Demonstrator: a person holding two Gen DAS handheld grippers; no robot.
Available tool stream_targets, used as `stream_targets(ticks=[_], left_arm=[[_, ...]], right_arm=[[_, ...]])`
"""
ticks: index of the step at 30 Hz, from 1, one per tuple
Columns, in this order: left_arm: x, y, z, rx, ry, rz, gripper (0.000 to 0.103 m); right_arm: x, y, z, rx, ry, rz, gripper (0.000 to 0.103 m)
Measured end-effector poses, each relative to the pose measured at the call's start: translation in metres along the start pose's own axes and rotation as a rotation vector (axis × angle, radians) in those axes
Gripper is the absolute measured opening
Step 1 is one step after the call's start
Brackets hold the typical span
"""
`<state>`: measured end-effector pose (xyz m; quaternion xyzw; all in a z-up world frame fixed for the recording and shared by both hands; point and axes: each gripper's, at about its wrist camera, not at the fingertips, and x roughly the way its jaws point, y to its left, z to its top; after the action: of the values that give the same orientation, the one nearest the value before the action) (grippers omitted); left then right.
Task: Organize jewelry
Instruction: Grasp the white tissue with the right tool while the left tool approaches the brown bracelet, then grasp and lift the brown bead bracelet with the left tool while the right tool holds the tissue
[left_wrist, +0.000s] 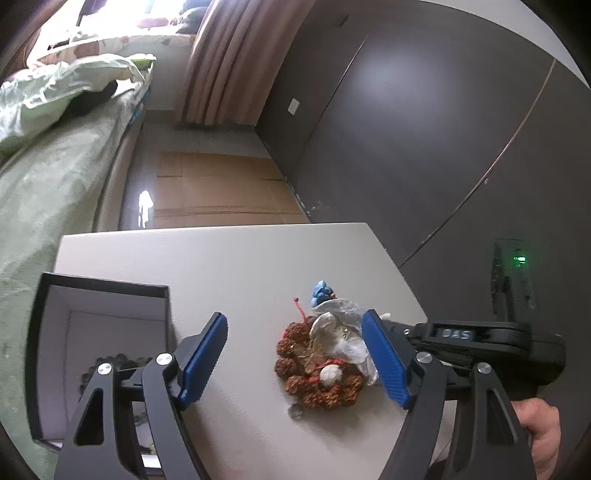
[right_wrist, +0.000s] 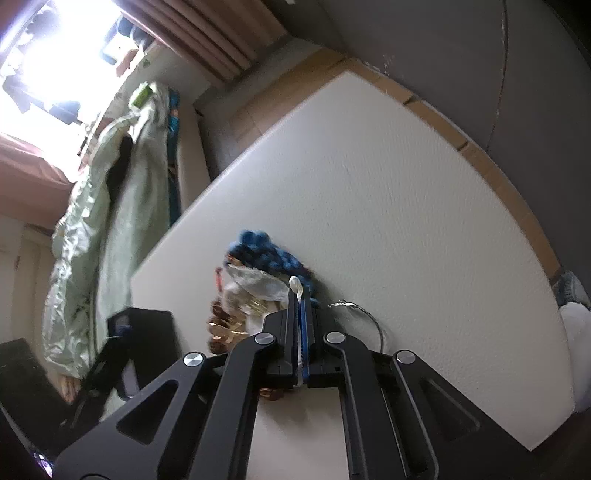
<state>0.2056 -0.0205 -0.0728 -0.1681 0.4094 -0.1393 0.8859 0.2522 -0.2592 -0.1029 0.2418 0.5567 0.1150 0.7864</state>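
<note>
Since my right gripper (right_wrist: 300, 295) is clamped on a bit of white plastic (right_wrist: 294, 283) at the pile's (left_wrist: 325, 354) edge, I'd lift slowly so nothing snags. Left gripper (left_wrist: 295, 356) hangs open around that pile; the box (left_wrist: 107, 321) waits left on the surface (left_wrist: 236, 266).

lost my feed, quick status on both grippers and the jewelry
Left gripper open, over jewelry pile. Right gripper shut on white scrap. Black box open, unobstructed.

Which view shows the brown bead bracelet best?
Left wrist: the bracelet lies whole between the open left gripper's fingers, partly under a clear bag. Right wrist shows only a blurred brown edge beside the shut right gripper.
</note>
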Motion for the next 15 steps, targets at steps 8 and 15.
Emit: stream_targets(ticks=[8, 15], left_arm=[[0.018, 0.004, 0.002, -0.046, 0.042, -0.025, 0.052], [0.029, -0.008, -0.009, 0.0, 0.073, -0.019, 0.035]], right_arm=[[-0.041, 0.01, -0.003, -0.042, -0.101, 0.113, 0.003], [-0.071, 0.006, -0.005, -0.045, -0.174, 0.177, 0.003]])
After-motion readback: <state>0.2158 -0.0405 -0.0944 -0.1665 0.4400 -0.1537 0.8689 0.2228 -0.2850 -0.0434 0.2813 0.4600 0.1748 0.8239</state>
